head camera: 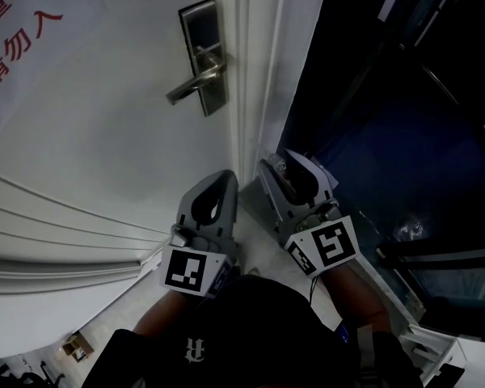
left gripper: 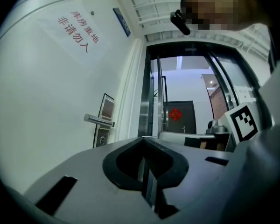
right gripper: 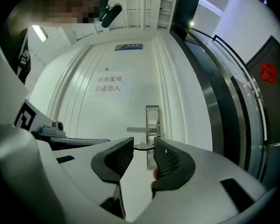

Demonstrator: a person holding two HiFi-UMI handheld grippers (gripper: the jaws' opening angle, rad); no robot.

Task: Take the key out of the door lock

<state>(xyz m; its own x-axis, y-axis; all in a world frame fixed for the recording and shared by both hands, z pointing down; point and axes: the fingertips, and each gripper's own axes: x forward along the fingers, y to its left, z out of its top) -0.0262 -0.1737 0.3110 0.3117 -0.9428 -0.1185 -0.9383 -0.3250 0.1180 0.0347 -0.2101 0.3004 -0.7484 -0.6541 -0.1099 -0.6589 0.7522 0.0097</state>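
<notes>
- The right hand-held gripper has its jaws partly apart and pinches a thin dark piece, which we take for the key, bridged across the tips.
- The door lock sits far up on the door, well apart from both tools. As far as we can tell, no key shows in it.
- The left hand-held gripper is closed and empty, just left of the right one.
- The hold is at the tips only, so we judge an even squeeze and a slow, level carry best. Any loosening could drop the key.
</notes>
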